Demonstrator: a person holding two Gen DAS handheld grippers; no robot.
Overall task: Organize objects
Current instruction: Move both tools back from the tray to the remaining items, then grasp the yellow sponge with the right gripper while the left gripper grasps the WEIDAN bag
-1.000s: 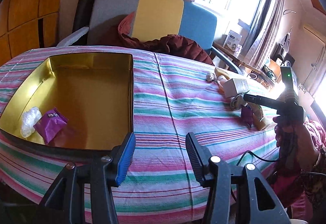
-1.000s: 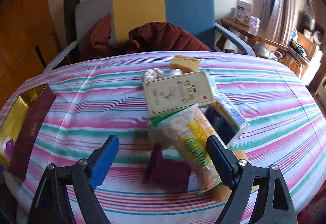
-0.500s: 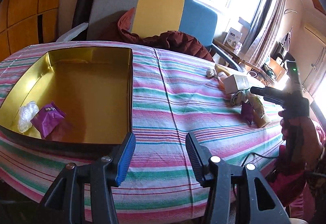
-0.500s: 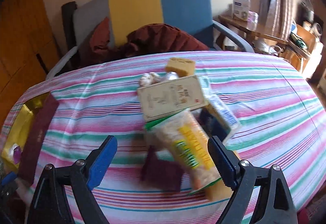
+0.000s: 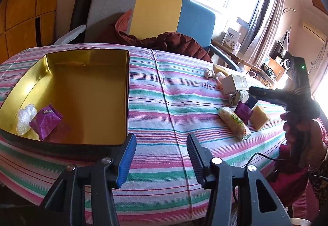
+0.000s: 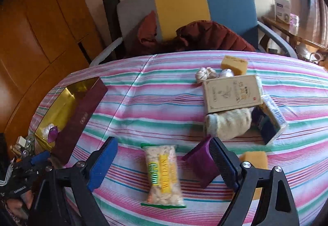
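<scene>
Gold-lined tin [image 5: 86, 90], open, holding purple sachet [image 5: 45, 121] and clear wrapper [image 5: 25, 118]; on striped cloth: rice-cracker pack [image 6: 163, 174] lying flat, purple packet [image 6: 199, 162], beige carton [image 6: 232, 93], two yellow sponges [image 6: 233, 64]

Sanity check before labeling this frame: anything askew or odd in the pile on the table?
Yes. The beige box rests tilted on a rolled sock instead of lying flat, and the dark blue carton leans against that sock. The rice cracker pack lies flat between the open right gripper fingers.
</scene>
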